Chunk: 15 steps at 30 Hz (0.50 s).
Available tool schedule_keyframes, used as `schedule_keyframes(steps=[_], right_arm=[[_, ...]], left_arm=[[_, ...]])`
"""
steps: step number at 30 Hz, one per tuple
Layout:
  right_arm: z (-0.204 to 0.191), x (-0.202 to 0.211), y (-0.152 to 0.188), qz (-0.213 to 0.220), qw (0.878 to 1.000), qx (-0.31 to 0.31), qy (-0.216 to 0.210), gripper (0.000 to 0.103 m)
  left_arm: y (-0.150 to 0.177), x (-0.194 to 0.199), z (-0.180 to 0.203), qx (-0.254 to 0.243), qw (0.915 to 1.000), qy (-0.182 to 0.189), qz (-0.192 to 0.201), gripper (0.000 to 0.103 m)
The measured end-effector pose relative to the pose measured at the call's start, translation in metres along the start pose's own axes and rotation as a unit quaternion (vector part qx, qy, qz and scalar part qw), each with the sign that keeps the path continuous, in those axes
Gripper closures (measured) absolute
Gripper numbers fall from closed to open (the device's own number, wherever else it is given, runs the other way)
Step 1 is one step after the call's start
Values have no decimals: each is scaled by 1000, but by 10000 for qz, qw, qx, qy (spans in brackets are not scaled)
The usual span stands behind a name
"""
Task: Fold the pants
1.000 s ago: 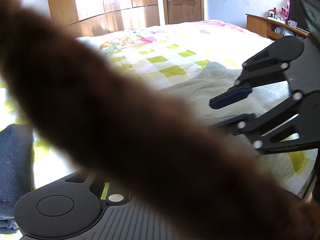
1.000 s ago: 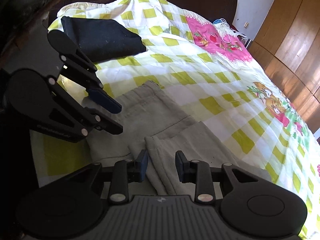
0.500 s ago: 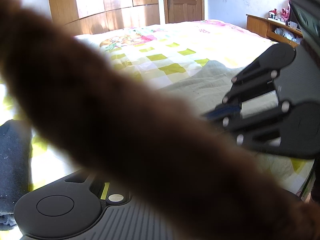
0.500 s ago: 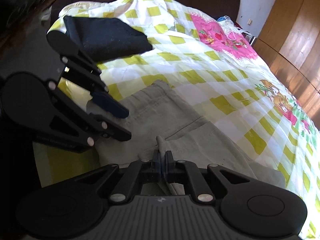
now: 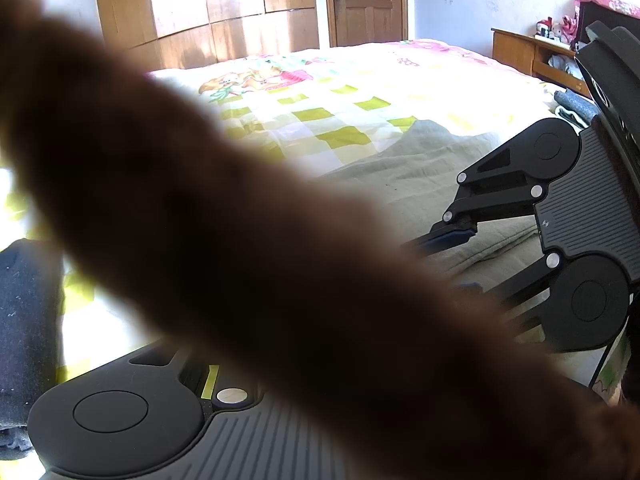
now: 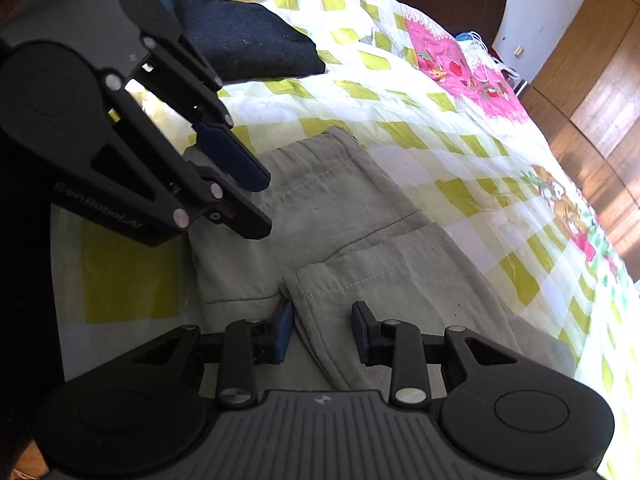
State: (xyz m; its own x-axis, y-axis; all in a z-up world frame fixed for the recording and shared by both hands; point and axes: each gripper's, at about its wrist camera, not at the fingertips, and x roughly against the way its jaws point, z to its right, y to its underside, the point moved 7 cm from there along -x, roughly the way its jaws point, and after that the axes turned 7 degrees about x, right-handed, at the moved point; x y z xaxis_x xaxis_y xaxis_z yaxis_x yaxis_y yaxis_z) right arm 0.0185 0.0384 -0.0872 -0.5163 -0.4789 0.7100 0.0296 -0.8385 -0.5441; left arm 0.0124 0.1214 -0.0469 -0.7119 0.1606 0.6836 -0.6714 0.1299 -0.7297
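The right gripper (image 6: 322, 330) hangs low over the near edge of a pair of grey-green pants (image 6: 344, 220); its jaws are opening, and a folded hem edge of the cloth lies between the blue pads (image 6: 283, 330) without being pressed. Just up and to the left in the right wrist view, the left gripper (image 6: 256, 200) hovers over the waistband side of the pants, its two fingers a little apart with nothing visibly clamped between them. The pants lie flat on a bed (image 6: 460, 128) covered by a white quilt with yellow-green checks and pink cartoon patches, the elastic waistband towards the pillow end and one leg already lapped over the other. Beyond them sits a folded dark blue garment (image 6: 248, 36). In the left wrist view a blurred brown shape (image 5: 240, 240) close to the lens hides most of the scene. The pants look like light, soft, limp cotton that will sag and crease wherever it is unsupported, so the thicker stitched hem or the waistband corners seem the surest places to pinch. A wooden wardrobe (image 5: 208, 4) stands behind the bed.
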Motion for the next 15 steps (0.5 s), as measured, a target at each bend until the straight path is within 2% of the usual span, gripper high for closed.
schedule_keyframes(steps=[2, 5, 7, 8, 9, 10, 13, 15], right_arm=[[-4, 6, -1, 14, 9999, 19, -101, 58], [-7, 1, 3, -17, 9999, 133, 37, 57], [-3, -2, 3, -5, 10000, -63, 59, 58], [0, -1, 2, 0, 9997, -226, 20, 63], [5, 1, 1, 5, 9993, -379, 16, 77], [9, 4, 0, 30, 9988, -479, 29, 82], [21, 15, -2, 147, 9972, -717, 130, 83], [26, 23, -4, 262, 9957, -875, 132, 83]], left_arm=[[-1, 0, 0, -14, 10000, 8, 16, 76], [-2, 1, 1, -19, 10000, 42, 54, 76], [-4, 3, 2, -41, 9999, 71, 81, 76], [-4, 3, 3, -54, 9999, 72, 93, 76], [-4, 4, 3, -61, 9999, 77, 100, 76], [-5, 5, 3, -62, 9999, 90, 103, 76], [-9, 4, 2, -54, 9998, 139, 119, 76], [-15, 6, 1, 98, 9994, 309, 141, 76]])
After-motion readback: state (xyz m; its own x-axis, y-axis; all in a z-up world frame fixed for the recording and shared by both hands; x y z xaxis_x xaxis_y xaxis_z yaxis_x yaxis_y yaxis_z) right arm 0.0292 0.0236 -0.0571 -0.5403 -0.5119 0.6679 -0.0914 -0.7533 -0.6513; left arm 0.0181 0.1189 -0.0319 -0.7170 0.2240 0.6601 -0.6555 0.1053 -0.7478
